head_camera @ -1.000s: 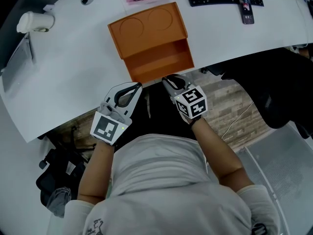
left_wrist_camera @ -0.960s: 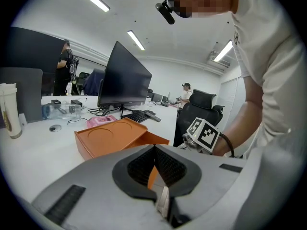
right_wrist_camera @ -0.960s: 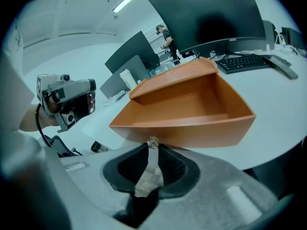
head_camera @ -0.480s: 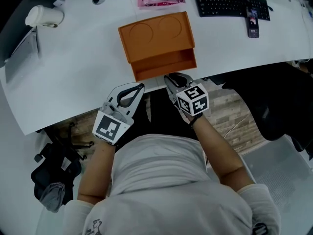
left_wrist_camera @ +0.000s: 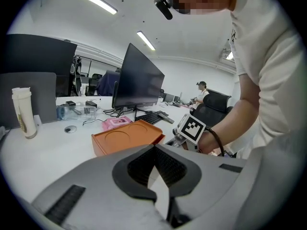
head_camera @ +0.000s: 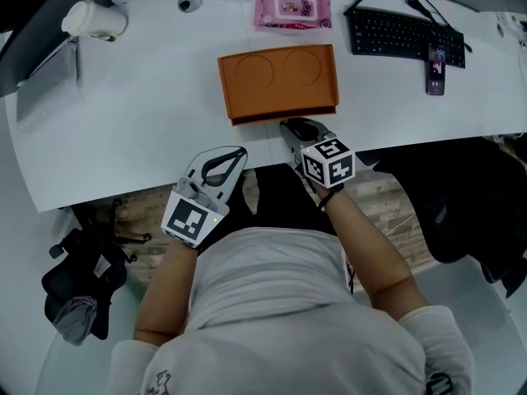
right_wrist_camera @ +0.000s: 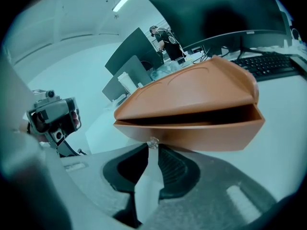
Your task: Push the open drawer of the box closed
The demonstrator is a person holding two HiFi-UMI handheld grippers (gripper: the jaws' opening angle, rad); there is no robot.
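The orange box [head_camera: 278, 79] lies on the white table [head_camera: 140, 130], two round hollows in its top. Its drawer [head_camera: 284, 116] is almost fully in; in the right gripper view a thin dark slot remains above the drawer front [right_wrist_camera: 201, 135]. My right gripper [head_camera: 290, 124] is shut and its tips [right_wrist_camera: 152, 148] press on the drawer front at the small clear knob [right_wrist_camera: 152, 142]. My left gripper [head_camera: 234, 151] hovers shut and empty over the table's near edge, left of the box. The left gripper view shows its closed tips [left_wrist_camera: 154, 147] and the box [left_wrist_camera: 127, 140] beyond.
Behind the box lie a pink pack [head_camera: 292, 9], a black keyboard [head_camera: 403, 33] and a phone [head_camera: 436, 69]. A white cup [head_camera: 92, 19] and a grey panel [head_camera: 45, 76] stand far left. A dark monitor [left_wrist_camera: 136, 80] is behind. A black chair [head_camera: 461, 196] stands right.
The drawer has slid from well open to nearly closed, with my right gripper moving forward against its front. My left gripper has stayed near the table edge.
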